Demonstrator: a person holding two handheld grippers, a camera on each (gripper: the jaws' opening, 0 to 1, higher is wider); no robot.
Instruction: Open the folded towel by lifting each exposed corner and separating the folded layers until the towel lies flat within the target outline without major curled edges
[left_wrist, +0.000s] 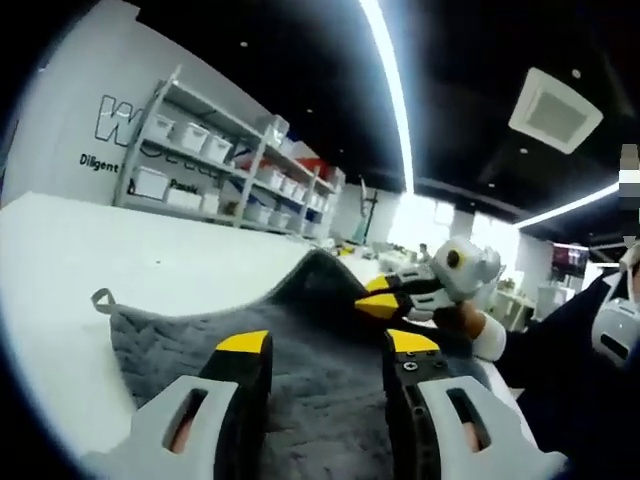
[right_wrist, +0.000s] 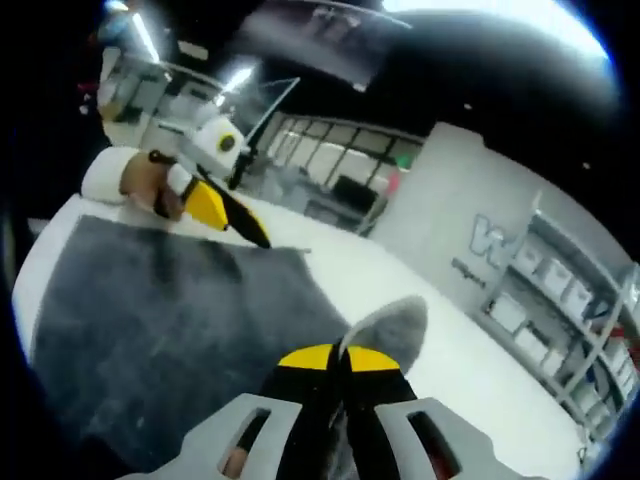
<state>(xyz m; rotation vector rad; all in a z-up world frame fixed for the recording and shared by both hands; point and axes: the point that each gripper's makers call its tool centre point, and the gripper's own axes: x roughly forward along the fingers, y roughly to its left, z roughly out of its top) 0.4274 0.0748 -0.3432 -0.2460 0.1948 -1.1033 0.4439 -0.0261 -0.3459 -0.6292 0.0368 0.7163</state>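
A dark grey towel lies spread on a white table, with a small loop tag at one corner. In the left gripper view my left gripper hangs open just above the towel, its yellow-tipped jaws well apart. Beyond it my right gripper pinches the far edge and lifts it into a peak. In the right gripper view my right gripper is shut on a raised towel corner. The left gripper is over the towel's far edge, held by a hand.
White table surface extends around the towel on all sides. Metal shelves with white bins stand against the wall beyond the table. A person's dark sleeve is at the right of the left gripper view.
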